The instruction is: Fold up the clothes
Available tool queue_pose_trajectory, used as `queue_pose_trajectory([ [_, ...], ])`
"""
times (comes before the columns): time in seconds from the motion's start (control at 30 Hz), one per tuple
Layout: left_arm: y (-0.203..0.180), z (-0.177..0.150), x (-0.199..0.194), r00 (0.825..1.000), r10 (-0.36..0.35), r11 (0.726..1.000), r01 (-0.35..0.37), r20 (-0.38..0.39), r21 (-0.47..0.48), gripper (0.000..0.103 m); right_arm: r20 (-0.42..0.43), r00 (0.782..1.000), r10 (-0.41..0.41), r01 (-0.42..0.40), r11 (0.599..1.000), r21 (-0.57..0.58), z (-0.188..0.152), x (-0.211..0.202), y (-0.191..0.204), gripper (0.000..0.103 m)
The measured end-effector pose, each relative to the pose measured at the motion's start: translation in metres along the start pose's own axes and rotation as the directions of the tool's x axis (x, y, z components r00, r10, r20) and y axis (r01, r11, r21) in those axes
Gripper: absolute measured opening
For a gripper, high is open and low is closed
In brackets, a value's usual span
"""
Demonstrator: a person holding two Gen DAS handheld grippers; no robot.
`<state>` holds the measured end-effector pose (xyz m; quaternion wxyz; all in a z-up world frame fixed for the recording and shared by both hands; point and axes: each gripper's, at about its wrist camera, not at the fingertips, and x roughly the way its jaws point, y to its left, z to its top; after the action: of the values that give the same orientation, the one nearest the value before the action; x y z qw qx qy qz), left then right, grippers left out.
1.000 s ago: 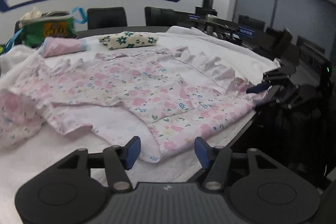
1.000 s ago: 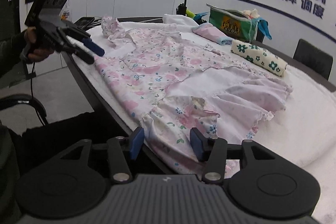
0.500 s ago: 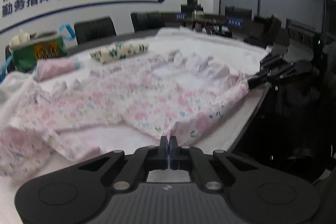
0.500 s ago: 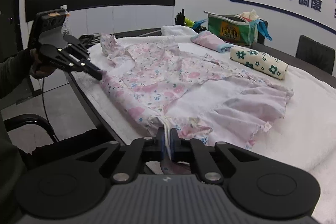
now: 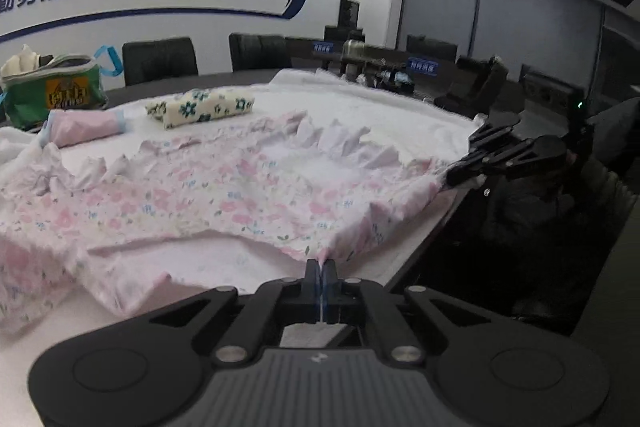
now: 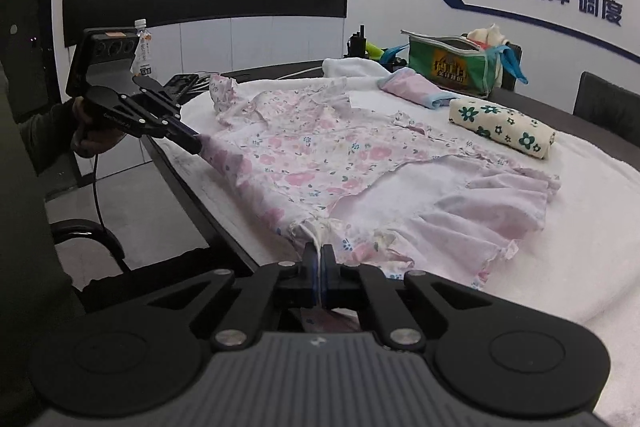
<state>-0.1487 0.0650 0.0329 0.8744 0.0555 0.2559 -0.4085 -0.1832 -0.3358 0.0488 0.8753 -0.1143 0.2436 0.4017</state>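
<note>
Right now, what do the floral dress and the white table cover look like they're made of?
Floral dress: thin, matte woven fabric, probably cotton; it creases sharply and ruffles at the hem. White table cover: thicker and fuzzy, likely terry towel or fleece; nap visible, no sheen.

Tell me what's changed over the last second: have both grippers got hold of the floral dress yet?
Yes. A second ago both were open at the near edge; now the left gripper and right gripper are shut on the floral dress, whose near edge is pinched up. The folded floral cloth, pink roll and green bag lie as before.
</note>
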Motion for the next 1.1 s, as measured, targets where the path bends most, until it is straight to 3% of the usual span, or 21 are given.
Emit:
queue_pose_trajectory([
  [0.17,0.032,0.047,0.008,0.999,0.030,0.999,-0.029,0.046,-0.022,0.000,0.075,0.996,-0.039,0.040,0.999,-0.008,0.021,0.004,-0.030,0.001],
  [0.33,0.061,0.099,0.069,0.989,0.134,0.989,-0.129,-0.067,0.074,0.000,0.063,0.995,-0.078,0.083,0.993,-0.080,0.058,0.040,-0.076,0.001],
  [0.43,0.082,0.110,0.112,0.972,0.197,0.980,-0.194,-0.130,0.034,0.000,-0.026,0.988,-0.151,0.148,0.986,-0.079,0.077,0.082,-0.109,0.001],
  [0.47,0.089,0.109,0.124,0.964,0.213,0.977,-0.213,-0.159,0.017,0.005,-0.057,0.980,-0.189,0.184,0.980,-0.077,0.080,0.096,-0.117,0.001],
  [0.53,0.097,0.103,0.132,0.935,0.293,0.954,-0.301,-0.201,-0.006,0.008,-0.115,0.959,-0.258,0.252,0.965,-0.071,0.086,0.122,-0.132,0.006],
  [0.57,0.097,0.100,0.126,0.928,0.322,0.945,-0.328,-0.186,-0.002,0.009,-0.122,0.952,-0.280,0.275,0.960,-0.062,0.086,0.124,-0.135,0.007],
  [0.63,0.095,0.097,0.106,0.917,0.369,0.927,-0.375,-0.149,-0.015,0.018,-0.092,0.945,-0.314,0.309,0.949,-0.066,0.084,0.114,-0.133,0.022],
  [0.67,0.090,0.096,0.092,0.915,0.385,0.920,-0.391,-0.121,-0.027,0.026,-0.073,0.941,-0.330,0.325,0.943,-0.072,0.081,0.108,-0.130,0.035],
  [0.7,0.086,0.096,0.078,0.912,0.399,0.914,-0.404,-0.094,-0.038,0.029,-0.046,0.939,-0.342,0.337,0.937,-0.087,0.077,0.097,-0.126,0.037],
  [0.8,0.062,0.101,0.058,0.921,0.389,0.920,-0.388,-0.006,-0.056,0.037,0.022,0.945,-0.325,0.325,0.940,-0.105,0.068,0.071,-0.106,0.037],
  [0.93,0.044,0.102,0.093,0.944,0.330,0.939,-0.331,-0.021,-0.091,0.038,0.062,0.958,-0.282,0.285,0.956,-0.067,0.078,0.091,-0.076,0.037],
  [1.0,0.044,0.094,0.122,0.933,0.356,0.927,-0.361,-0.059,-0.102,0.038,0.050,0.957,-0.284,0.287,0.956,-0.056,0.086,0.117,-0.063,0.035],
  [1.1,0.051,0.080,0.146,0.918,0.376,0.912,-0.391,-0.128,-0.126,0.036,-0.032,0.953,-0.301,0.302,0.953,0.007,0.088,0.156,-0.058,0.019],
])
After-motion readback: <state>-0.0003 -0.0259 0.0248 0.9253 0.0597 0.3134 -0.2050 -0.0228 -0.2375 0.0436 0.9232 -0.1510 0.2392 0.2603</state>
